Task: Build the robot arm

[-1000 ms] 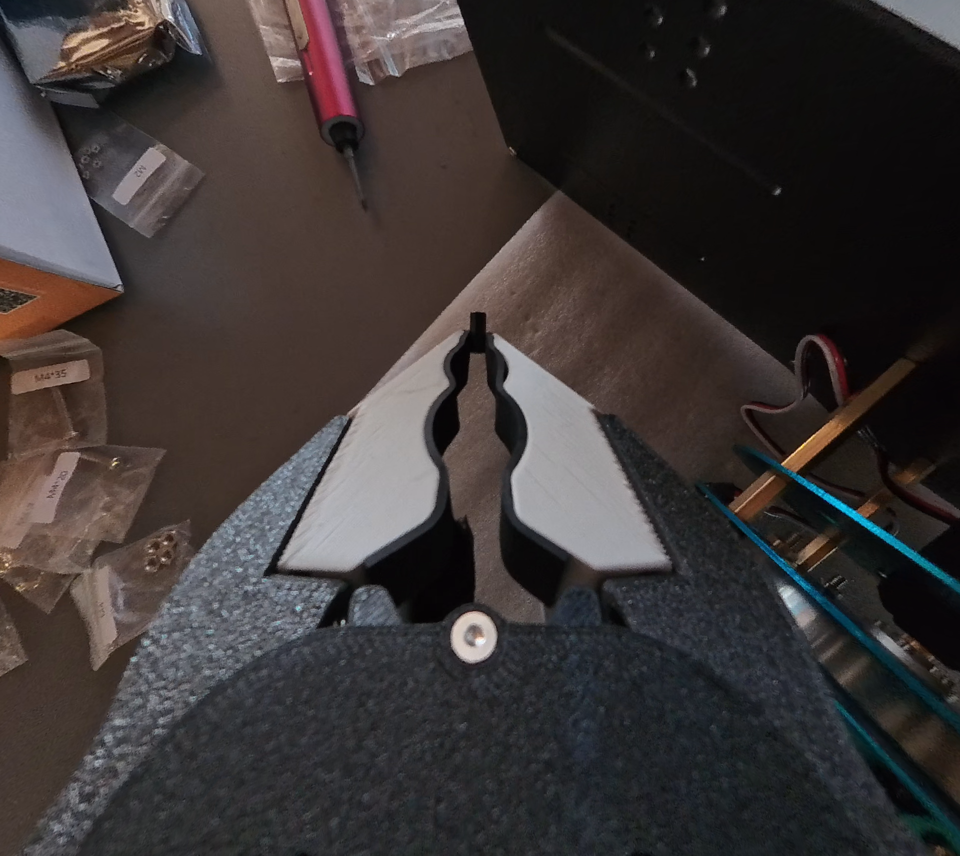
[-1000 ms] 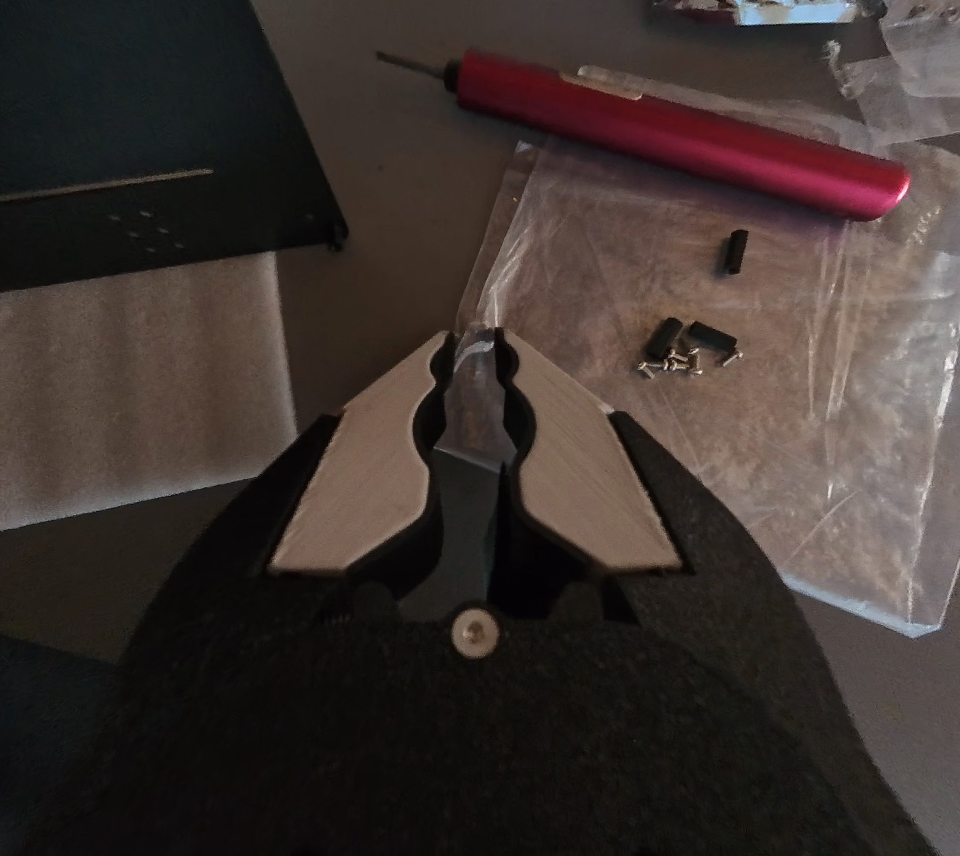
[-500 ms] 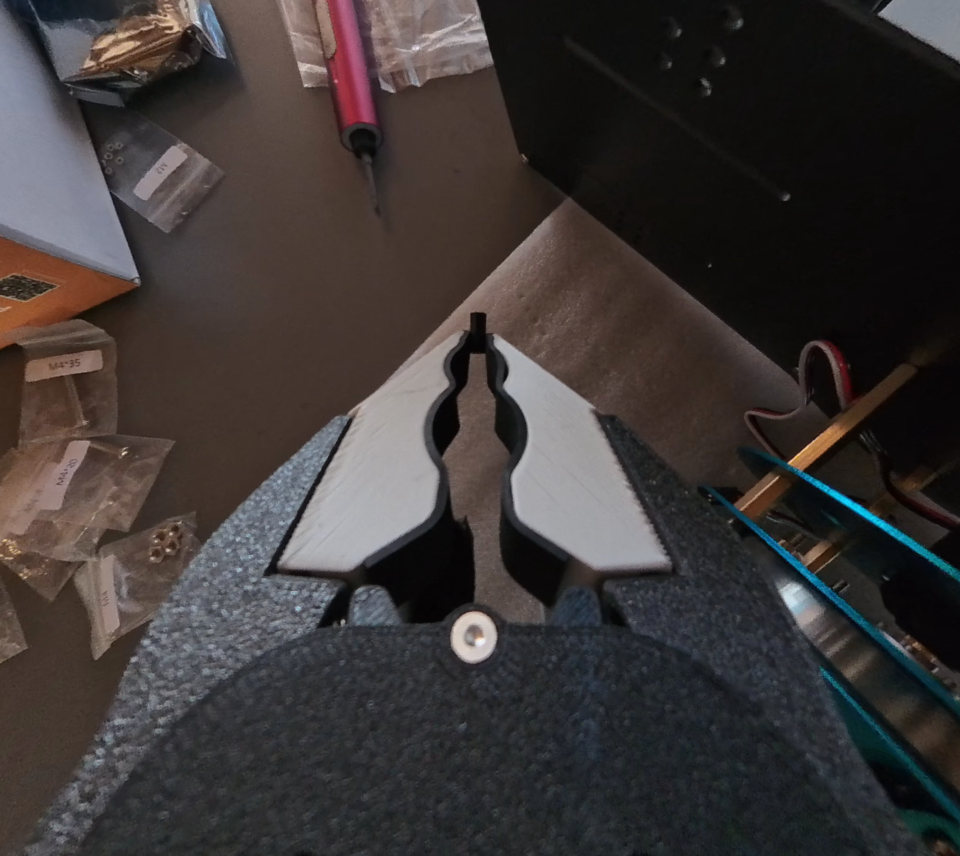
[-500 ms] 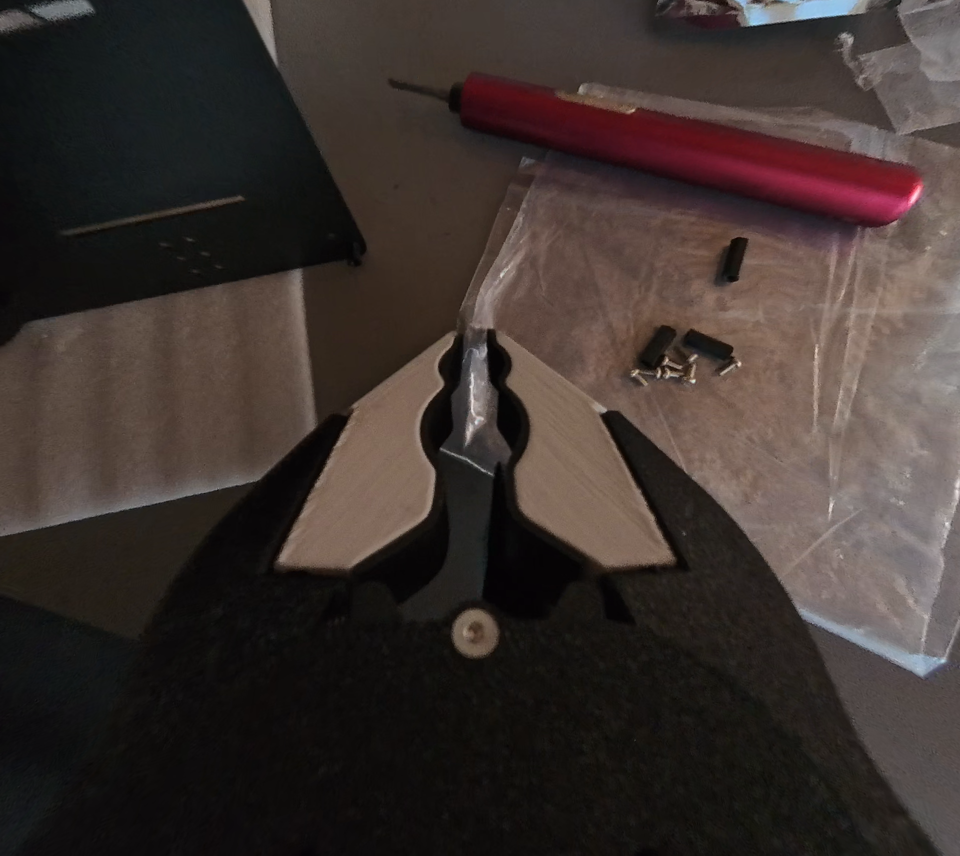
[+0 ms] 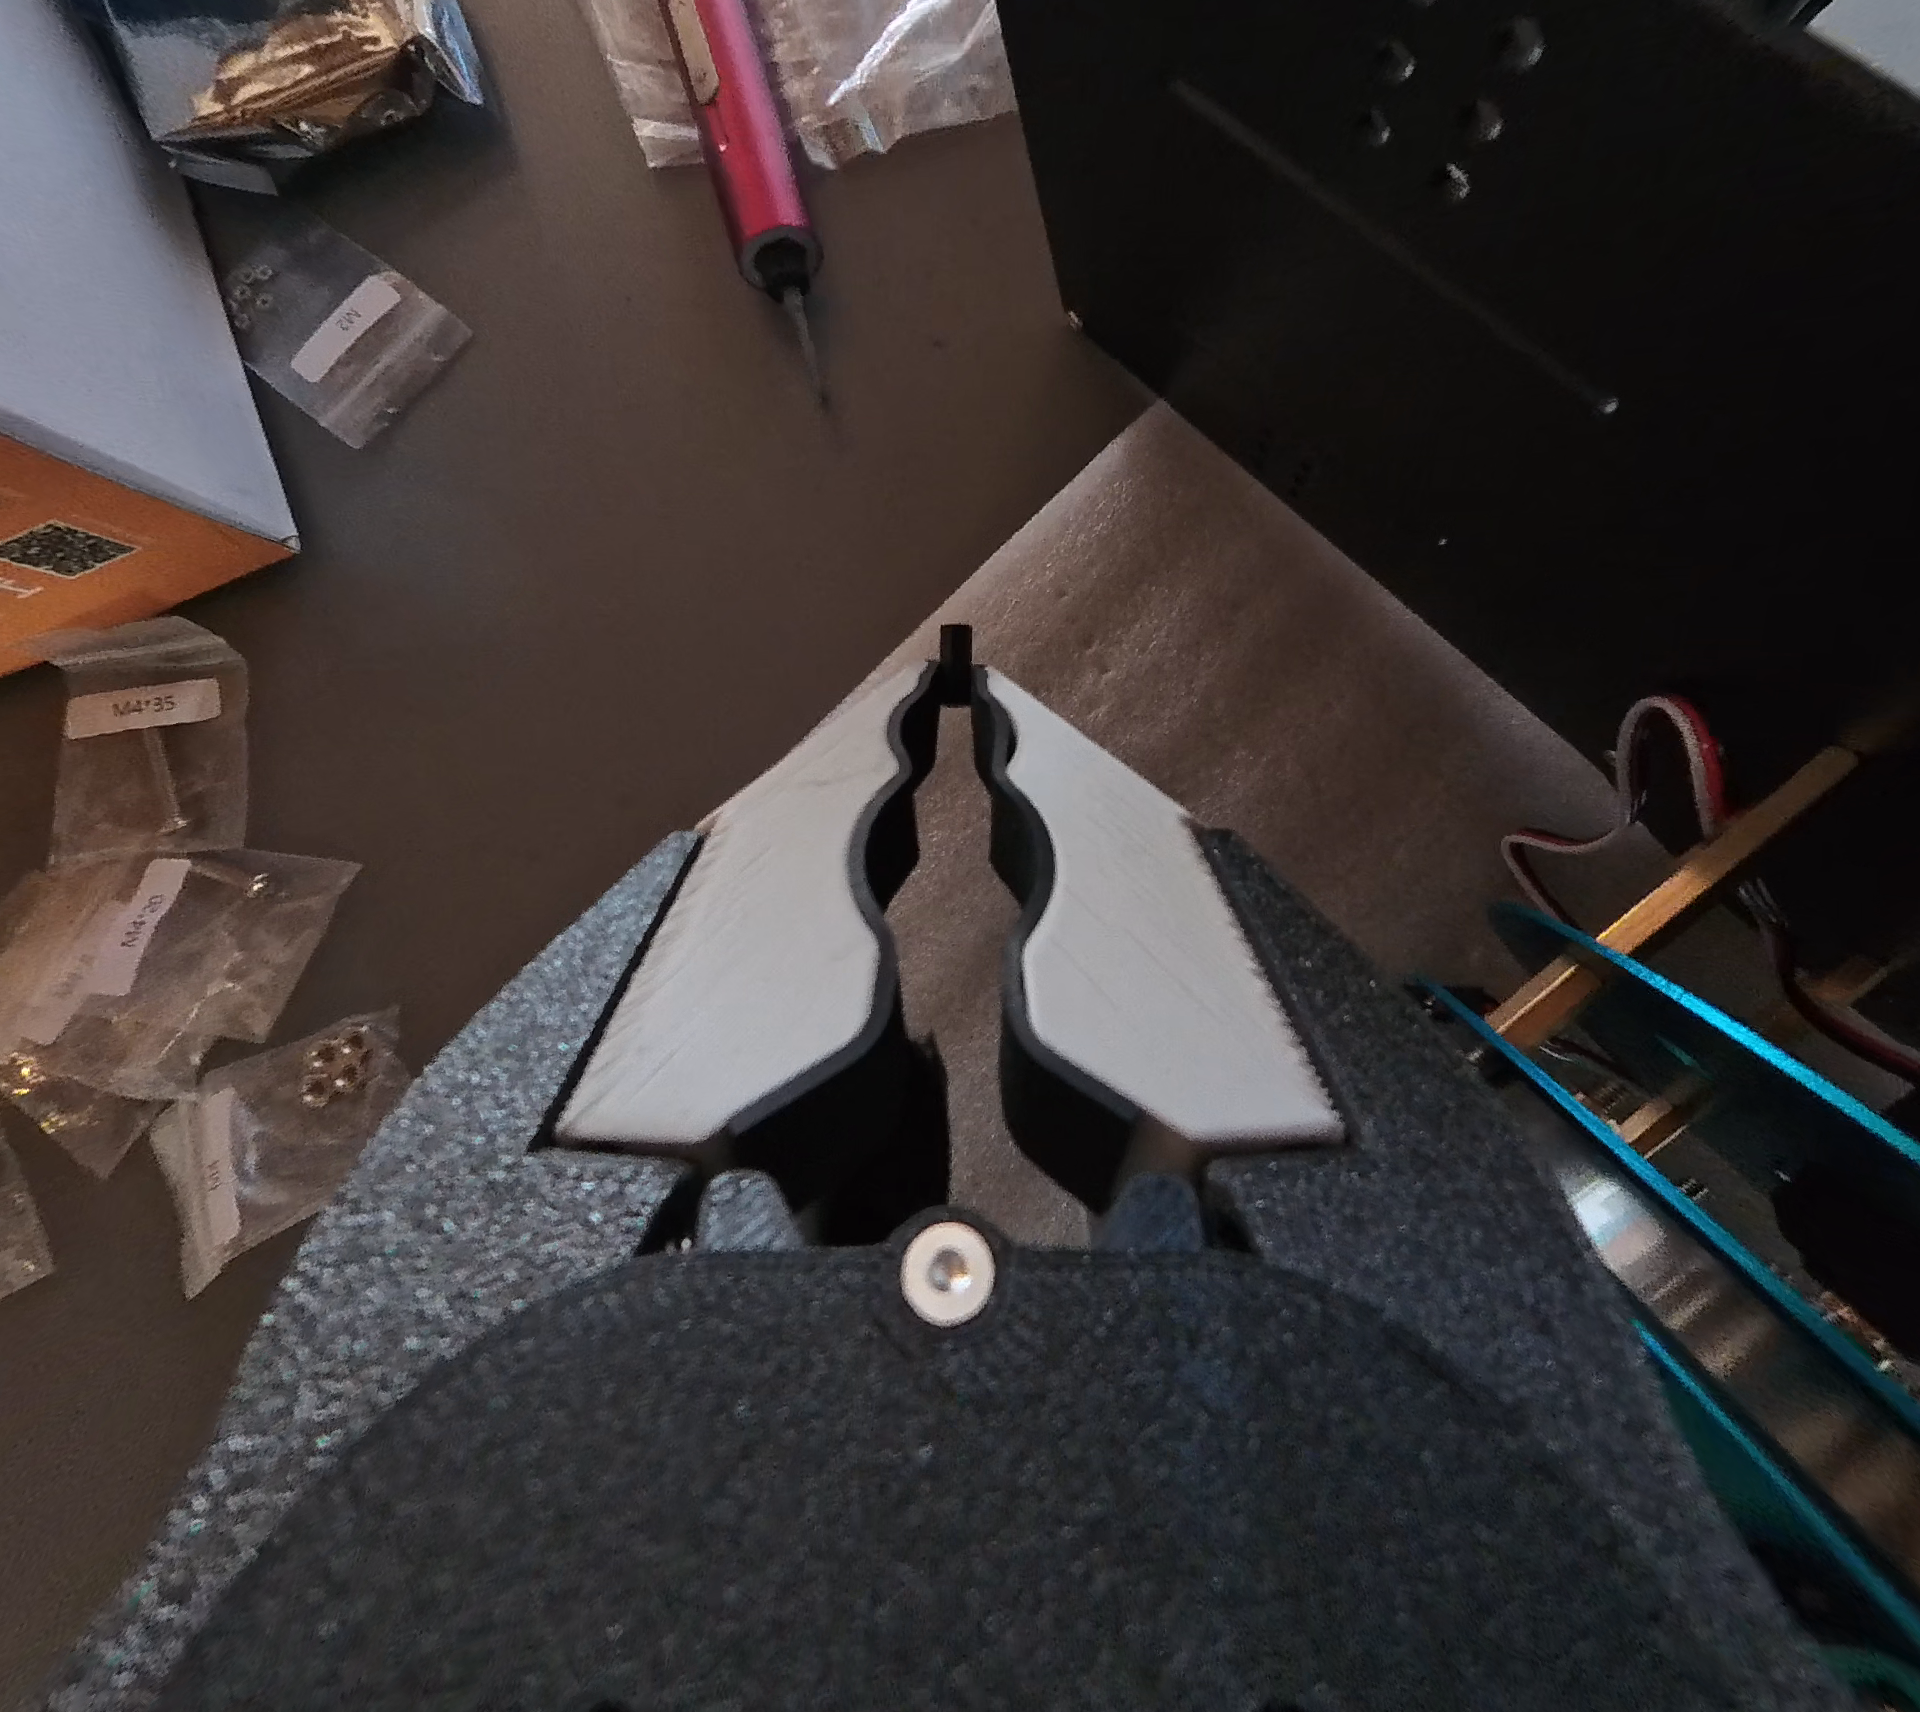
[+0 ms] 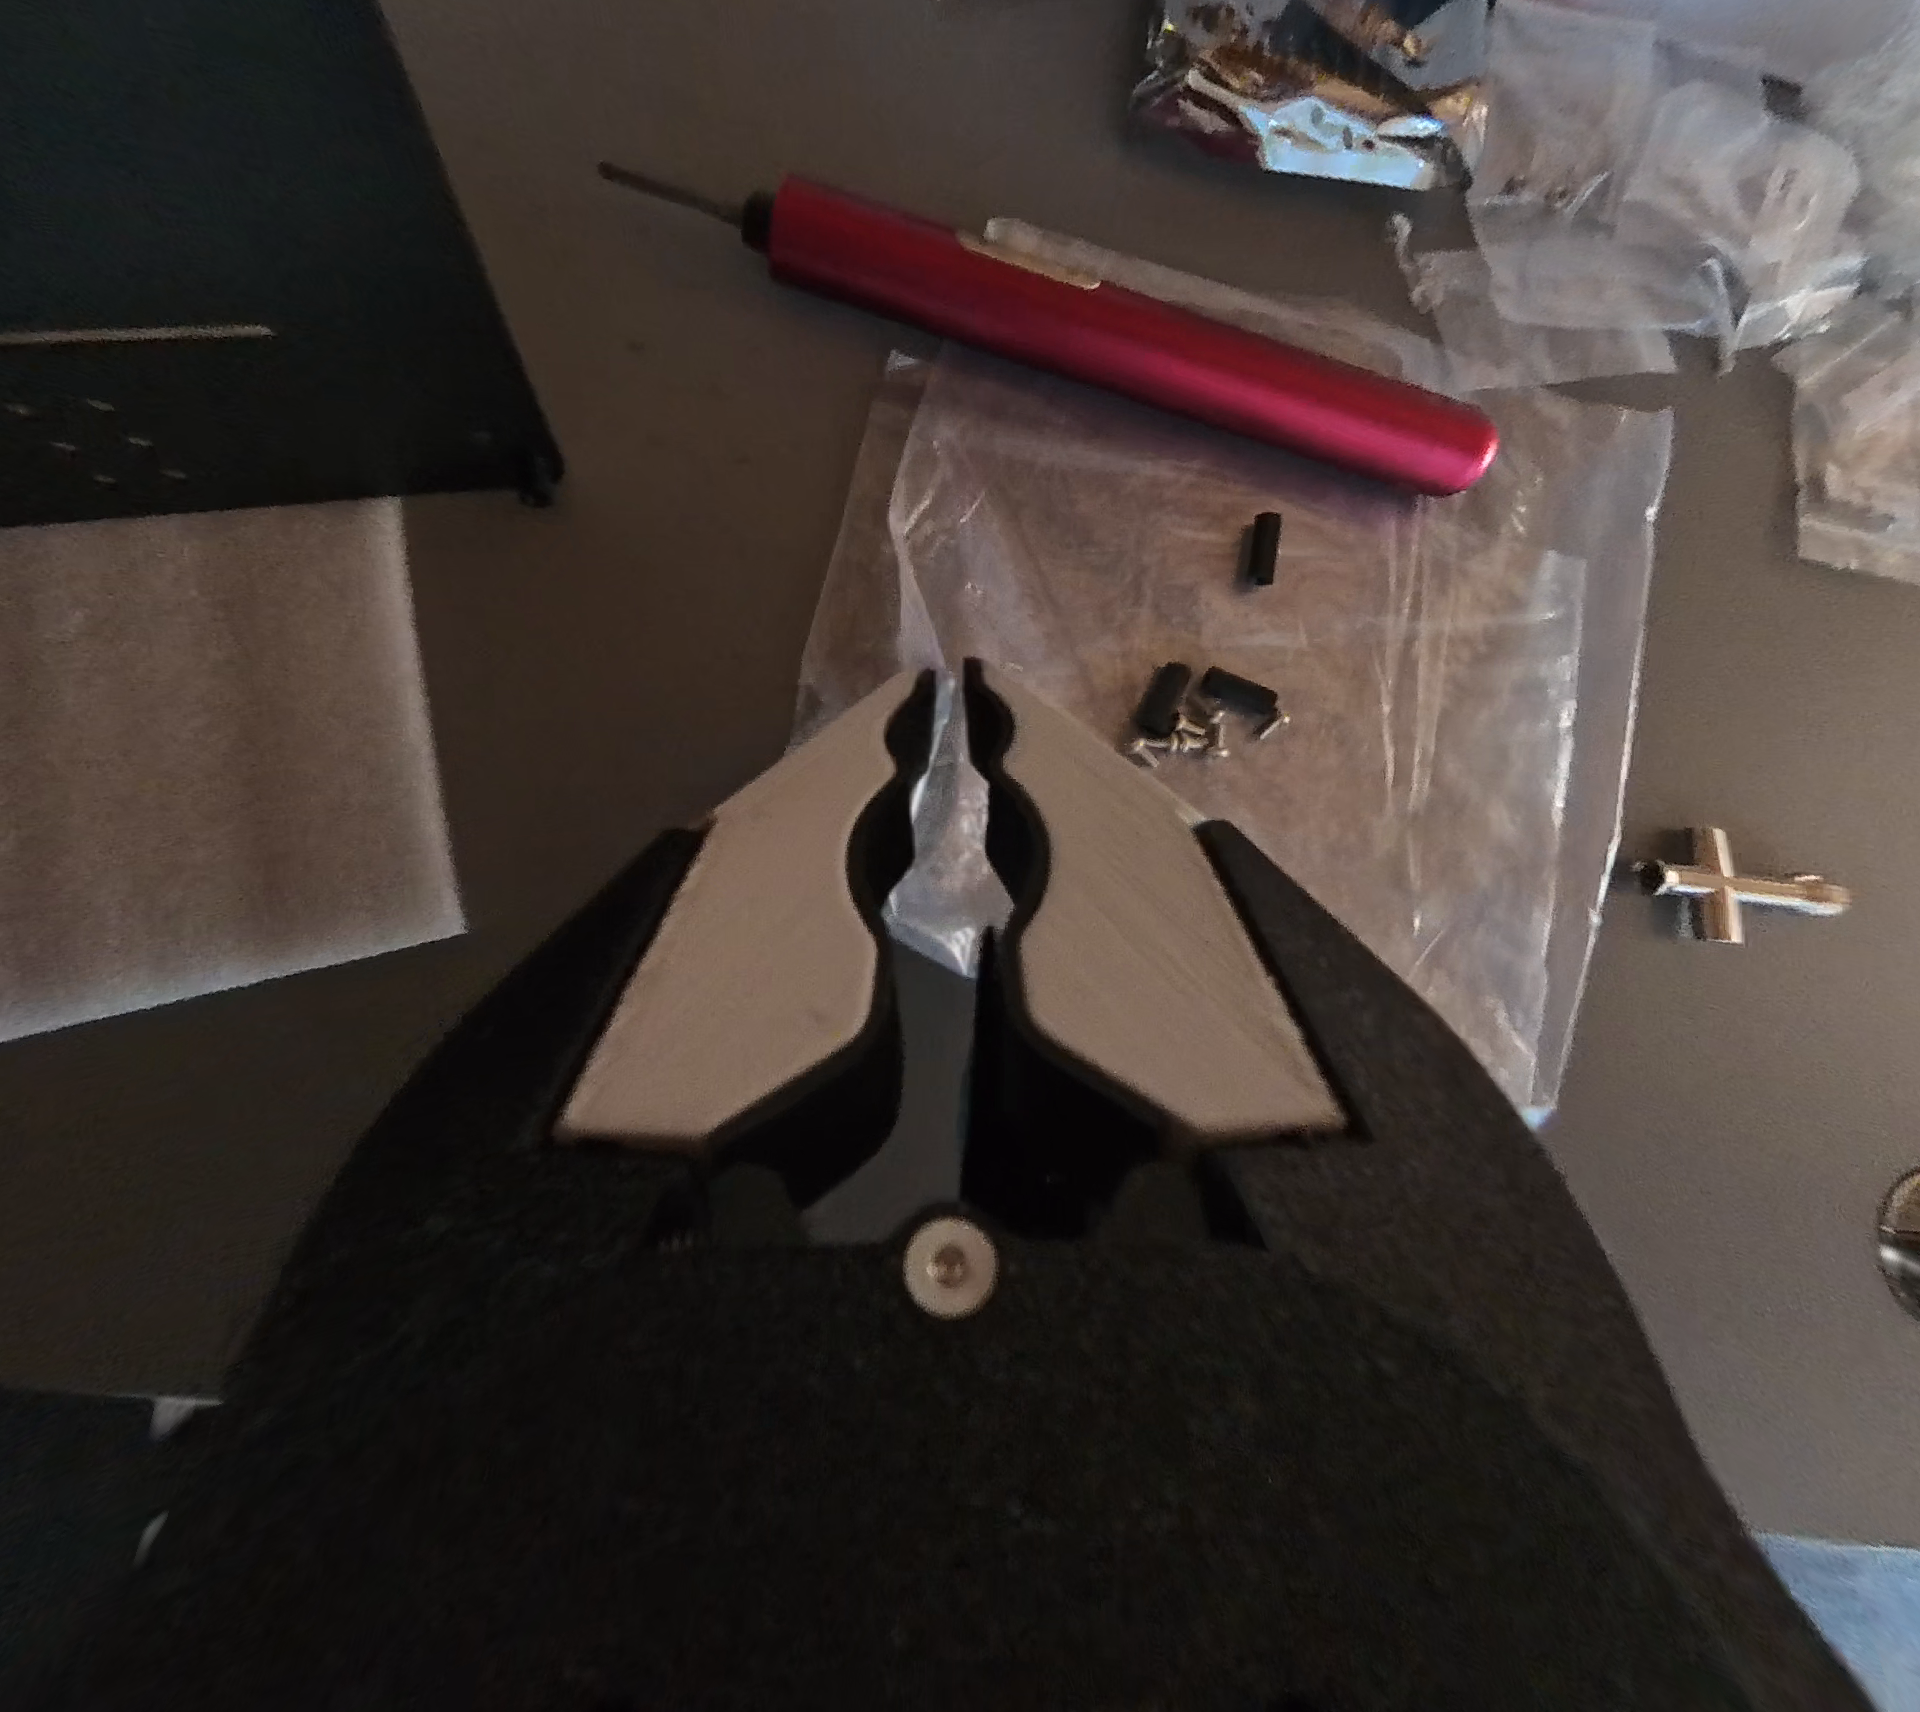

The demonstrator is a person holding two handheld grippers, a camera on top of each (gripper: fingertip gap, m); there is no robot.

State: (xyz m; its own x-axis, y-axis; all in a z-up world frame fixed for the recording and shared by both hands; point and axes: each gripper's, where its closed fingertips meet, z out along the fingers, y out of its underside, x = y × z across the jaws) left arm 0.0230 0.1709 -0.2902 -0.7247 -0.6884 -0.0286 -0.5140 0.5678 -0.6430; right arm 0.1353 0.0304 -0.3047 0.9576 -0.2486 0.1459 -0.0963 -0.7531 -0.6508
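A dark grey-brown matte surface (image 5: 582, 582) is seen in both views, dimly lit, with soft glare caught on it toward the far side. No walls, floor or windows can be made out.

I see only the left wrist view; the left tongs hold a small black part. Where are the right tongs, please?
Observer: The right tongs are over the near corner of a clear bag, tips slightly apart.
Operator: Does something lie on this bag?
Observer: A small heap of screws, with black pieces beside it.
Operator: Is any other tool near?
Observer: A metal cross wrench lies on the table right of the bag.
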